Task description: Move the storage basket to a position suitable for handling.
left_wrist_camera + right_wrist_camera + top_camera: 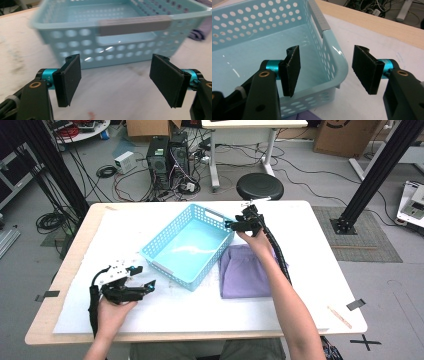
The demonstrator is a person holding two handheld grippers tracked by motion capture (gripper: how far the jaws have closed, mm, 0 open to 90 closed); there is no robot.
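My left gripper point(148, 277), lower left of the high view, stands apart just short of the light blue perforated plastic basket point(170, 257) at centre frame on the white worktop point(320, 270). My right gripper point(231, 224) gapes, astride the basket's far corner rim.

This is a robotics lab or test room, plain as day from where I stand. Black aluminium frame posts point(47, 165) rise on both sides of the work table point(320, 285), one bolted to a foot plate on a grey mat point(367, 232). Two desktop computer towers point(169, 160) sit right on the grey floor, open-sided, with loose cables point(125, 182) snaking everywhere and a coil of black wire point(50, 221) lying by the post. A round black stool point(259, 185) waits behind the table, cardboard boxes point(345, 135) are stacked against the far wall, and black tape marks point(367, 341) are stuck to the floor.
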